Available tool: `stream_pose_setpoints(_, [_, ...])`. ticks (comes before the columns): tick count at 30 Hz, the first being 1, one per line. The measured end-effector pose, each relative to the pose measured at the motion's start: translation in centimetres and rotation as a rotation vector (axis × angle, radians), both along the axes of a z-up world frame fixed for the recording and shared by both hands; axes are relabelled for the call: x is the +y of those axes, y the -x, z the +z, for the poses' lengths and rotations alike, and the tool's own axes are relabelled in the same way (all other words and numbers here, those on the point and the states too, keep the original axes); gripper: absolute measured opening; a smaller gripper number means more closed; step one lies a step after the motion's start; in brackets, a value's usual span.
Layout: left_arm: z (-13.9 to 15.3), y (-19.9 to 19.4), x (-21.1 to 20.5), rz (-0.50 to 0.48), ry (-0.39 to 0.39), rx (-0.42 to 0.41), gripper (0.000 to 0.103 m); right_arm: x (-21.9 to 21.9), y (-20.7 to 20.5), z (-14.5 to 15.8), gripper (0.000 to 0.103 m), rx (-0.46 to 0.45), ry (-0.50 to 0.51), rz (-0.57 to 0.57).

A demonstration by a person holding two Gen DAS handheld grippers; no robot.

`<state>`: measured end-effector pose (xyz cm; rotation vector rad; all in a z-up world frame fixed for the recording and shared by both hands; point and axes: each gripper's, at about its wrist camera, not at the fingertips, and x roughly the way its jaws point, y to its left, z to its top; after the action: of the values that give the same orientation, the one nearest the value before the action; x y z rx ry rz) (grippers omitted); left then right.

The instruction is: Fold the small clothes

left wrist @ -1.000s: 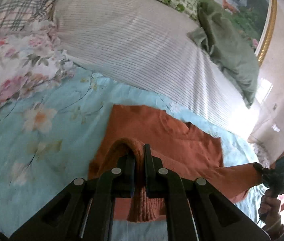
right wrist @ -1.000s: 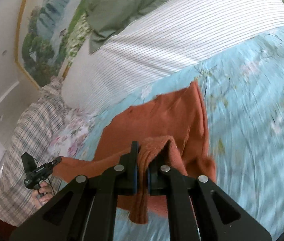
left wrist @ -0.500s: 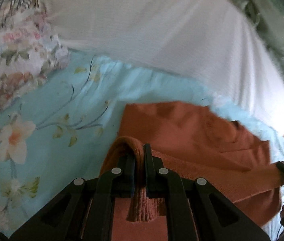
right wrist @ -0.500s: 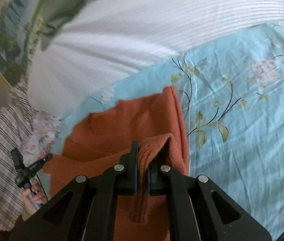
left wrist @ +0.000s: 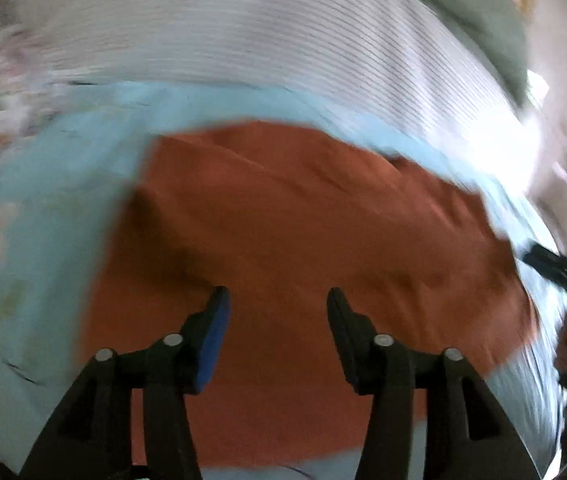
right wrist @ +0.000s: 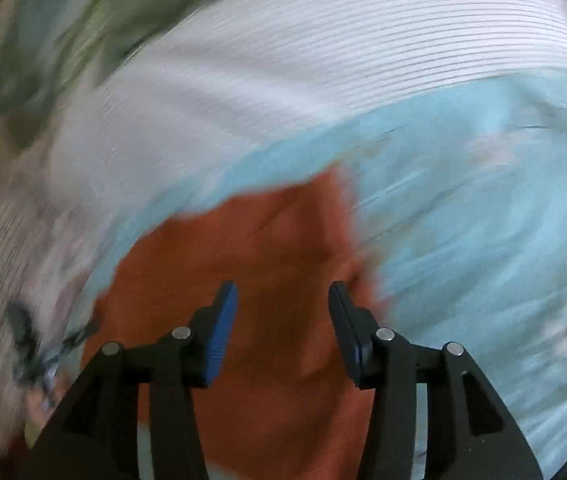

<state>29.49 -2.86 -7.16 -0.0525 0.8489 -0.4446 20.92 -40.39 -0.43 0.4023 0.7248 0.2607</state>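
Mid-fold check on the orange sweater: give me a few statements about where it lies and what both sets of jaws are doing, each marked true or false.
1. The left gripper has its jaws clamped on a sweater cuff. False: the jaws have just been opening, and nothing is pinched between them.
2. The orange sweater lies on the light blue floral sheet. True.
3. The right gripper has its jaws apart, over the sweater. True.
4. The sweater lies on top of the white striped bedding. False: that bedding is beyond it, with blue sheet between.
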Motion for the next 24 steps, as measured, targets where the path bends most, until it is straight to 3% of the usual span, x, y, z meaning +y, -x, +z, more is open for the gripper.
stream_pose_setpoints(2, [-1.3,0.6,-2.8,-0.07,-0.056,0.027,0.06,3.5,-0.8,-1.2,0.048,0.049,0.071,0.141])
stream_pose_setpoints(4, [-2.3,0.3,-4.7,-0.091,-0.158,0.002,0.062,5.7,-1.8,-2.6,0.048,0.106,0.18,0.2])
stream_pose_setpoints(9, [-1.9,-4.9,-4.5,-0.03,-0.206,0.008,0.064,4.0,-5.3,-2.5,0.041,0.117,0.296,0.099])
stream_pose_setpoints(14, [0.2,-11.4,-2.8,0.13,-0.23,-0.029,0.065,-0.7,-8.1,0.2,0.041,0.024,0.237,-0.098])
stream_pose_setpoints(17, [1.3,-14.3,-0.5,0.239,-0.173,-0.025,0.066,-3.3,-8.0,1.9,0.042,-0.057,0.171,-0.225])
stream_pose_setpoints(21, [2.2,-15.0,3.1,0.385,-0.129,-0.02,0.073,-6.2,-6.5,2.8,0.044,-0.087,0.09,-0.347])
stream_pose_setpoints(24, [2.2,-13.4,5.0,0.415,-0.089,-0.019,0.074,-6.7,-4.8,2.5,0.044,-0.081,0.064,-0.348])
